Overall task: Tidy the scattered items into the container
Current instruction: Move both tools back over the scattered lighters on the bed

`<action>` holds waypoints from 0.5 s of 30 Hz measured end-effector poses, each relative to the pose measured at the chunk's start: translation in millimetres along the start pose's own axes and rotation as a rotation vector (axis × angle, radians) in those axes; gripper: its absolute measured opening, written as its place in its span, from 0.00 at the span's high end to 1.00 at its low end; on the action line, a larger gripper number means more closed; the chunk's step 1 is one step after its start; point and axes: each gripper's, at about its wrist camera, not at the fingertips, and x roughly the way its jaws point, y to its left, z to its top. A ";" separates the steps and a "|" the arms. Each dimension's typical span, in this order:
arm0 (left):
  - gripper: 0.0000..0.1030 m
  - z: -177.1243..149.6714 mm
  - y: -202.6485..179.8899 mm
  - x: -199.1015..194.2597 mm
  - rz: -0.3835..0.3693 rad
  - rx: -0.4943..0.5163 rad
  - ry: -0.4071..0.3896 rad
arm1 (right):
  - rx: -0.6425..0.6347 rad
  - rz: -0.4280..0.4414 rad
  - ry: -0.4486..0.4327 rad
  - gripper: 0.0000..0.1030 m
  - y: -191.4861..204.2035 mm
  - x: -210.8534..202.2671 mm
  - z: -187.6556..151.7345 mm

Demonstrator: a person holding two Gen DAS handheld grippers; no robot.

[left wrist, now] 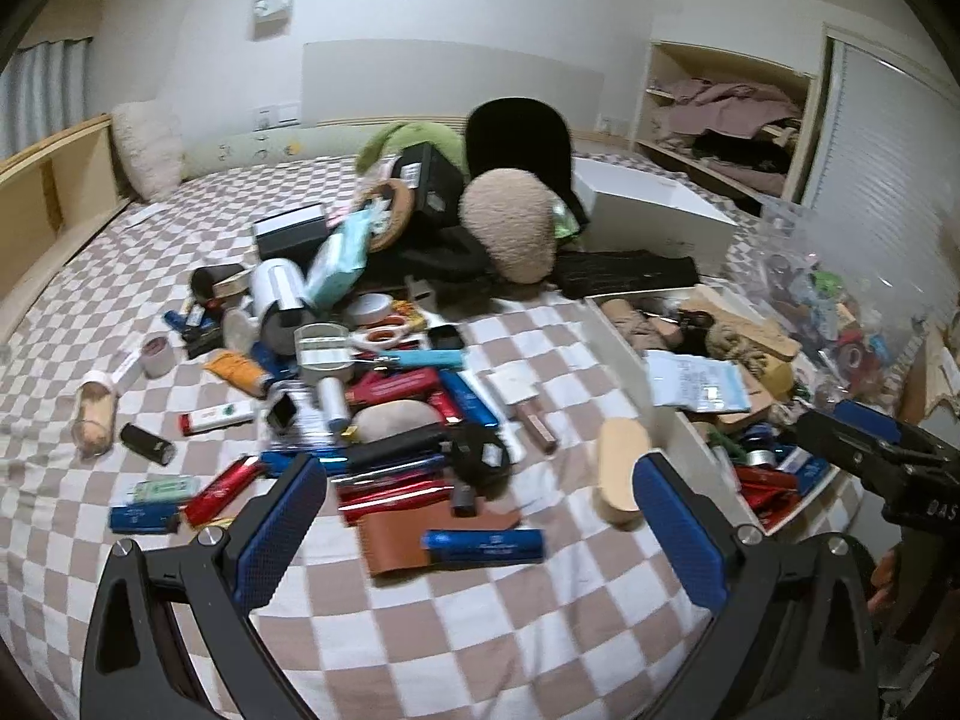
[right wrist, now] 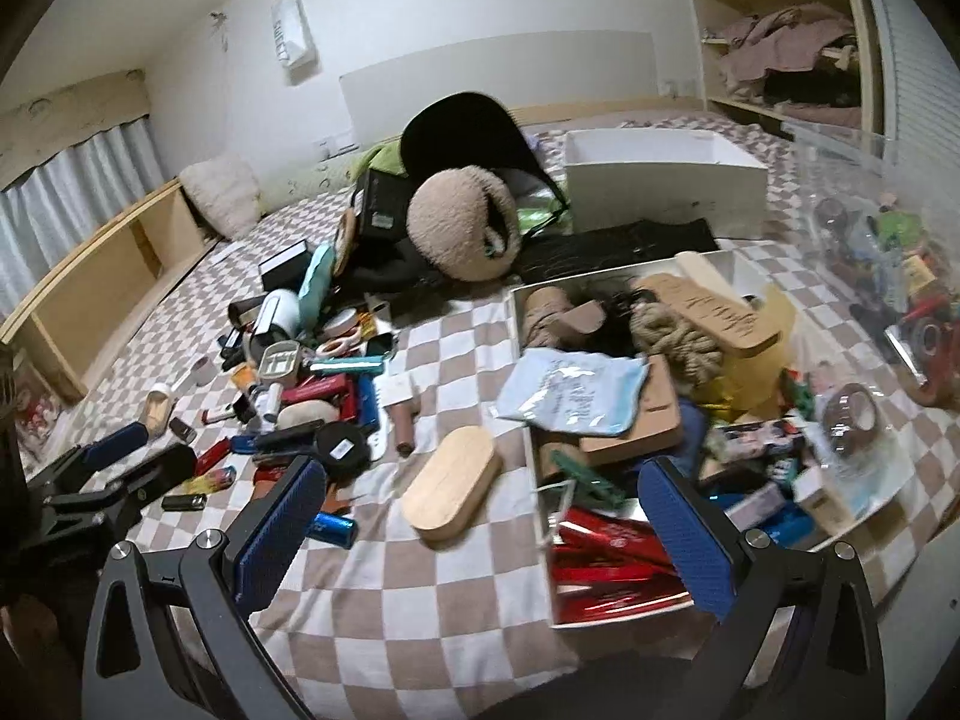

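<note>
Checkered bedding carries scattered items (left wrist: 384, 396) left of the white container (right wrist: 660, 420); both grippers, left (left wrist: 480, 516) and right (right wrist: 480, 516), hover with jaws spread, empty. Best approach: 1 item per grasp.

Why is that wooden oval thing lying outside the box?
The wooden oval lid lies on the checkered bedspread just left of the white box, tilted, while similar clutter already fills the box.

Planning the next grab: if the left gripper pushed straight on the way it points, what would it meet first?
Probably the blue tube lying on the brown leather piece, just beyond the open left gripper. Depth is uncertain through the fisheye, and the red packets lie close behind.
</note>
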 end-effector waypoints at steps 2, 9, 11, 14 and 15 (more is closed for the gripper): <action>0.00 -1.5 11.5 0.6 0.021 -0.013 -0.004 | -0.007 0.018 0.019 0.00 5.7 7.1 -1.8; 0.00 -7.0 45.8 13.5 0.078 -0.064 0.005 | -0.027 0.041 0.078 0.00 24.0 33.1 -9.6; 0.00 -9.9 54.4 18.8 0.094 -0.079 0.011 | -0.030 0.049 0.094 0.00 30.2 40.1 -13.3; 0.00 -15.3 67.5 26.5 0.112 -0.109 0.021 | -0.014 0.072 0.114 0.00 39.8 49.7 -21.0; 0.00 -17.1 71.9 29.1 0.118 -0.119 0.025 | -0.005 0.086 0.126 0.00 44.0 54.4 -24.6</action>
